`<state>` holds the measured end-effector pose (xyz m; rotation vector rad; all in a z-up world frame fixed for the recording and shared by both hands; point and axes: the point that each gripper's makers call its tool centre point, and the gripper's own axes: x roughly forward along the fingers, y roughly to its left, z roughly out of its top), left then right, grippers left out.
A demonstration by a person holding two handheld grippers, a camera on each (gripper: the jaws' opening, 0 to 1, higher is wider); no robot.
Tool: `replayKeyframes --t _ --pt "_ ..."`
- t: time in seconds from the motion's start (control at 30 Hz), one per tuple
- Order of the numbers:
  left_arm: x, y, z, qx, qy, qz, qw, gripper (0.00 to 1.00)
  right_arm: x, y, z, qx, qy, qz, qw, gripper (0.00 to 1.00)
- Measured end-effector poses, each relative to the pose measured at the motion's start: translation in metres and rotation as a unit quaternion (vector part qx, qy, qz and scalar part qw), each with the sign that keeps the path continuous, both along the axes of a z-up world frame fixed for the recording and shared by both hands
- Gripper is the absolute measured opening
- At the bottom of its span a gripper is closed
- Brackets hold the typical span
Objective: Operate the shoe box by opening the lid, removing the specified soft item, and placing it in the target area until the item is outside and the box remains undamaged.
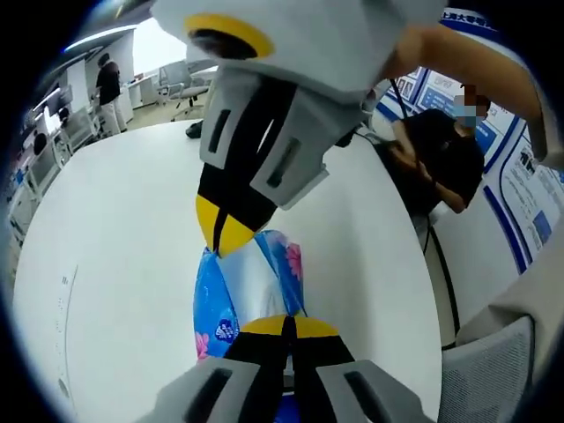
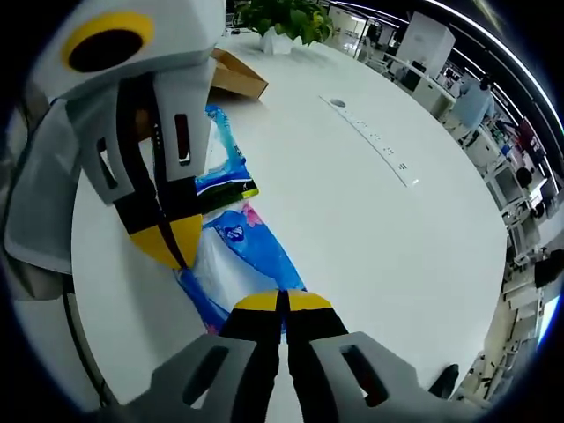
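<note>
Tissue pack (image 1: 256, 295) stretched lengthwise between left gripper (image 1: 286, 324), right gripper (image 2: 282, 301).

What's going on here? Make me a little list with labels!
item: blue plastic tissue pack with pink flowers, off the table, stretched between both claws
left claw: shut on one end of the pack
right claw: shut on the other end
box: brown cardboard box behind, on the table
surface: white round table
background: person seated beside the table
</note>
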<state>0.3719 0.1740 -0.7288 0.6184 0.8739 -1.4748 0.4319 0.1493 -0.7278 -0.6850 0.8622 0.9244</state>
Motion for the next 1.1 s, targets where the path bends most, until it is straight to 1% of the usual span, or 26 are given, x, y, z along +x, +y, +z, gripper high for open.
replayKeyframes --t 0.07,0.13,0.2,0.33,0.4,0.5,0.6,0.67,0.8,0.83,0.9,1.0,1.1 --pt "0.0 0.001 0.001 0.002 -0.004 -0.001 1.0 0.04 -0.001 0.0 0.001 -0.002 0.0 0.001 1.0 0.0" --pt "-0.001 0.003 0.002 0.004 -0.008 -0.002 1.0 0.09 -0.002 0.0 0.004 -0.003 -0.004 0.0 1.0 0.03" --pt "0.0 0.004 0.004 0.003 -0.017 -0.003 0.9999 0.1 -0.002 0.0 0.004 -0.001 -0.005 -0.001 1.0 0.06" --pt "0.001 0.007 0.009 0.0 -0.026 -0.002 0.9997 0.16 -0.003 0.0 0.011 0.0 -0.009 -0.002 1.0 0.09" --pt "0.002 0.008 0.013 -0.004 -0.029 -0.001 0.9996 0.2 -0.005 0.001 0.015 0.0 -0.009 -0.002 1.0 0.11" --pt "0.001 0.011 0.021 -0.011 -0.027 0.003 0.9996 0.21 -0.009 0.002 0.02 0.002 -0.008 -0.003 1.0 0.15" --pt "0.001 0.017 0.03 -0.014 -0.04 0.005 0.9991 0.24 -0.016 0.006 0.029 0.0 -0.011 -0.001 0.9999 0.17" --pt "0.001 0.021 0.036 -0.017 -0.046 0.007 0.9988 0.27 -0.018 0.007 0.034 0.002 -0.011 -0.001 0.9999 0.2" --pt "-0.001 0.032 0.047 -0.021 -0.048 0.022 0.9984 0.31 -0.025 0.013 0.046 0.011 -0.011 -0.008 0.9998 0.23" --pt "-0.002 0.033 0.05 -0.026 -0.047 0.032 0.998 0.31 -0.027 0.015 0.049 0.014 -0.01 -0.012 0.9998 0.24" --pt "-0.005 0.038 0.059 -0.035 -0.037 0.049 0.9975 0.31 -0.032 0.019 0.055 0.018 -0.013 -0.012 0.9997 0.25" --pt "-0.008 0.047 0.069 -0.048 -0.04 0.065 0.9959 0.31 -0.036 0.026 0.064 0.031 -0.017 -0.021 0.9991 0.28" --pt "-0.012 0.056 0.075 -0.054 -0.038 0.079 0.9947 0.34 -0.042 0.033 0.072 0.042 -0.016 -0.031 0.9985 0.32"
